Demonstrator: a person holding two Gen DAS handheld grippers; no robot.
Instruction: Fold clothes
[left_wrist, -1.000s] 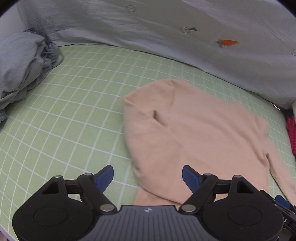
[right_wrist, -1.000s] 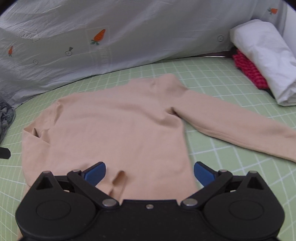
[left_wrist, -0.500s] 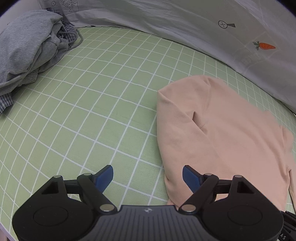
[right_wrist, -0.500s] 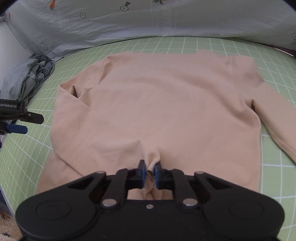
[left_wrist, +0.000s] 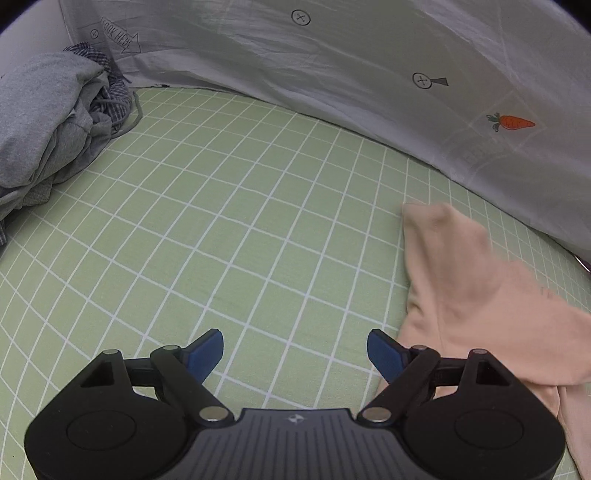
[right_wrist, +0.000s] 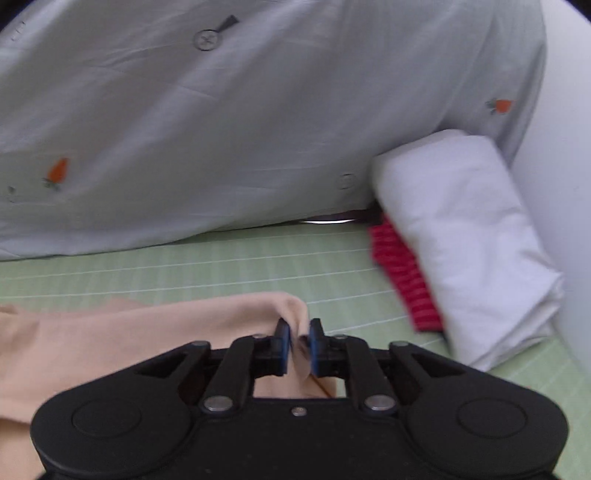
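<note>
A peach long-sleeved top (left_wrist: 476, 295) lies on the green checked sheet (left_wrist: 221, 229), at the right edge of the left wrist view. My left gripper (left_wrist: 295, 350) hangs open over bare sheet just left of the top, nothing between its blue pads. In the right wrist view my right gripper (right_wrist: 298, 343) is shut on a lifted fold of the peach top (right_wrist: 129, 332), whose body trails away to the left. The pinched cloth bulges above the pads.
A crumpled grey garment pile (left_wrist: 48, 122) sits at the far left. A pale duvet with carrot print (left_wrist: 369, 74) runs along the back. At the right lie a folded white cloth (right_wrist: 469, 236) and a red striped item (right_wrist: 402, 280).
My right gripper shut on the top's hem half a second ago and has since lifted it and swung right. The left gripper drifted left, off the top, staying open.
</note>
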